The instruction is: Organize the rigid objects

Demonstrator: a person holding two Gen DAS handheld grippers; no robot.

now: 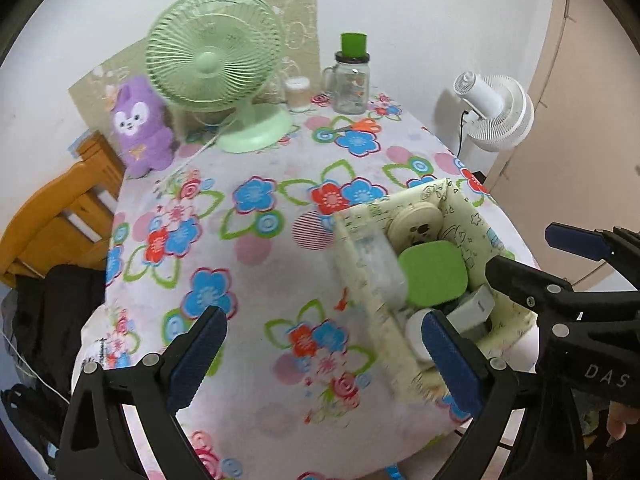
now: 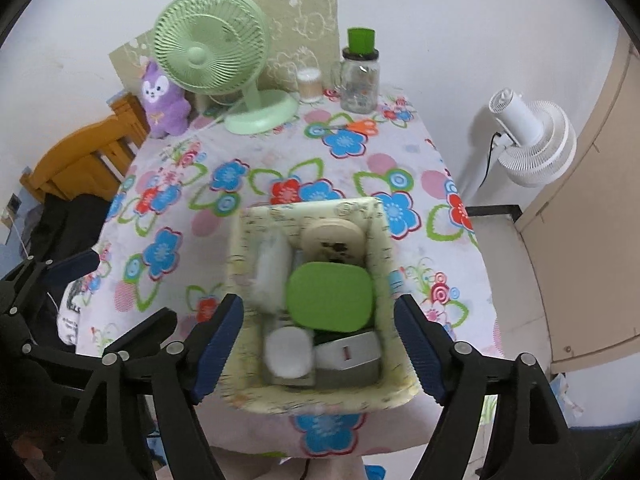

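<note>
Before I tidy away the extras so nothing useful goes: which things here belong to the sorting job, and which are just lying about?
Job:
- patterned box
- green lidded case
- cream round tin
- white round lid
- grey device

Lying about:
- green fan
- purple plush toy
- glass jar
- scissors
- white fan

Pale yellow doodle-print box (image 2: 240,248), bright green case (image 2: 330,294), flowered tablecloth (image 2: 256,168), mint fan (image 2: 210,54), purple plush (image 2: 164,100)
</note>
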